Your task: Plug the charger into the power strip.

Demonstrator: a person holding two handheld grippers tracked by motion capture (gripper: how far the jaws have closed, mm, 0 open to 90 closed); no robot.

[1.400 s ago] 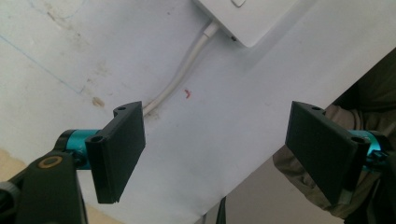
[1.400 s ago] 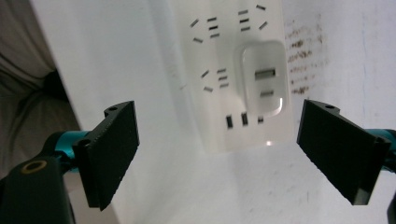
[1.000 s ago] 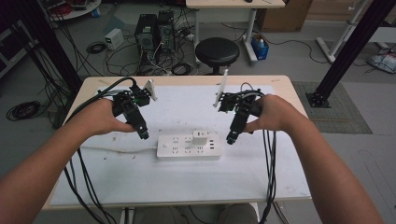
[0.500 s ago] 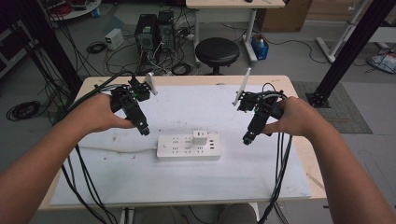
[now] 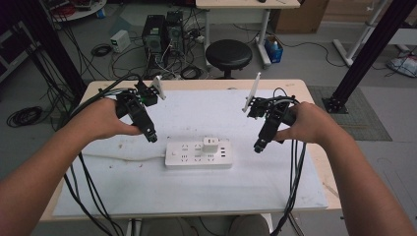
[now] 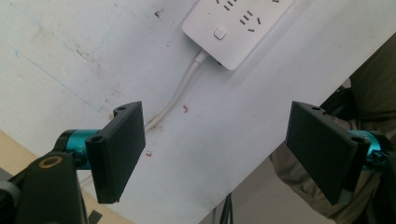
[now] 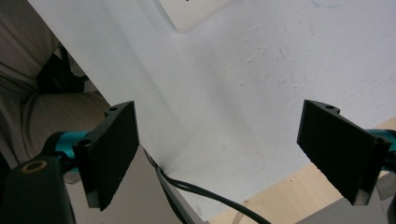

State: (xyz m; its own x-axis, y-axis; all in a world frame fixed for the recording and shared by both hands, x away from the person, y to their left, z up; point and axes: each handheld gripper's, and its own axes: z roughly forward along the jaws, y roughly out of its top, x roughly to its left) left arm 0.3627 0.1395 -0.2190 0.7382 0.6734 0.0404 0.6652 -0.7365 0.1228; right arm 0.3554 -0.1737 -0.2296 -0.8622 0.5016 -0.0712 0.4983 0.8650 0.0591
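With both my left gripper [image 5: 152,139] and right gripper [image 5: 257,147] released and empty either side of the white plastic power strip [image 5: 198,154], I should steady the strip's left end while pinching its small white plug-in charger [image 5: 210,145] squarely.

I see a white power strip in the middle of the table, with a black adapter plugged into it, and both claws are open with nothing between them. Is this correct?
Not fully. The adapter plugged into the power strip is white, not black, as the high view shows. The rest is right: the strip lies in the middle of the table, and the left claw and right claw are both open with nothing between them.
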